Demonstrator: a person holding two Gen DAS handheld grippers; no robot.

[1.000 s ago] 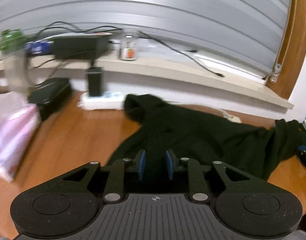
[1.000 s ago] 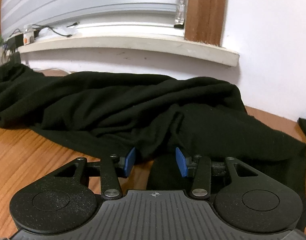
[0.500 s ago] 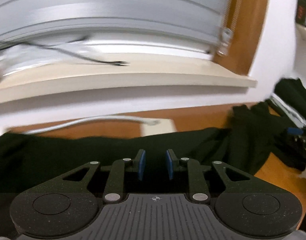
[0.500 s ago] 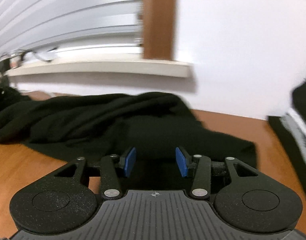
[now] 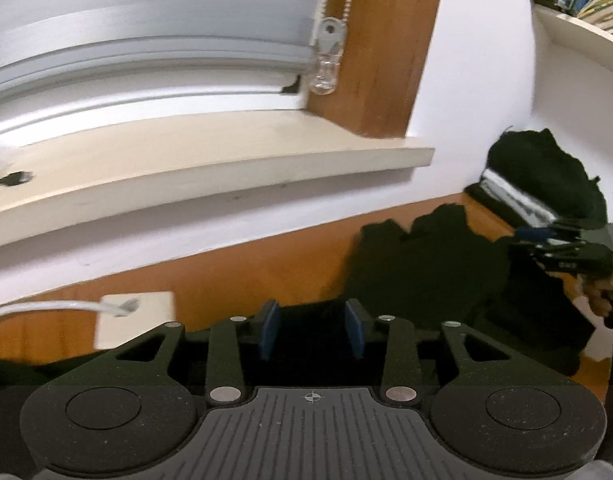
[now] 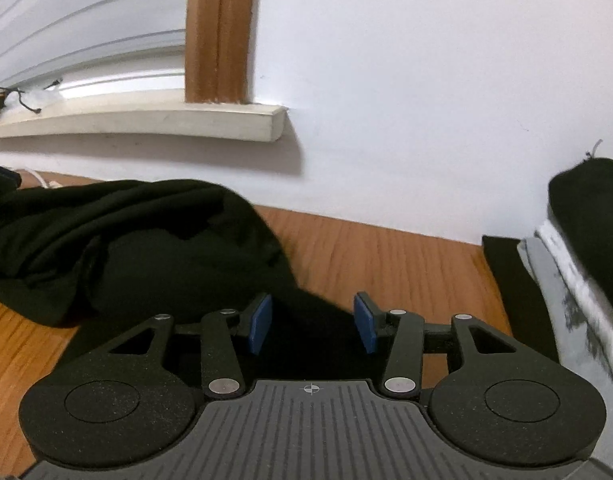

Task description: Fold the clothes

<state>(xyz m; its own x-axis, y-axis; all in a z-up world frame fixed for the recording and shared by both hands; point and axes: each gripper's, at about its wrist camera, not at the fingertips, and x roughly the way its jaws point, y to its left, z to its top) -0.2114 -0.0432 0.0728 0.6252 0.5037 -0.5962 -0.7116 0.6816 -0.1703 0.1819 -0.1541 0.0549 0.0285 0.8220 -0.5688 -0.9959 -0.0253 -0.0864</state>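
Now mid-fold: left claw [image 5: 312, 334] has just been widening, black garment [image 6: 154, 236] between its pads, unpinched; right claw [image 6: 312, 324] half-wide over cloth; next, flatten on the surface [image 6: 386, 252].

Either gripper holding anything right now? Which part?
Nothing visibly gripped. Left gripper jaws have just been opening, black garment between them; right gripper also stands open over the garment, pads not pressing it.

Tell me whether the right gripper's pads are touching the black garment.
Cannot tell. In the right wrist view the right gripper stands open over the black garment, but dark cloth between the pads hides any gap or contact.
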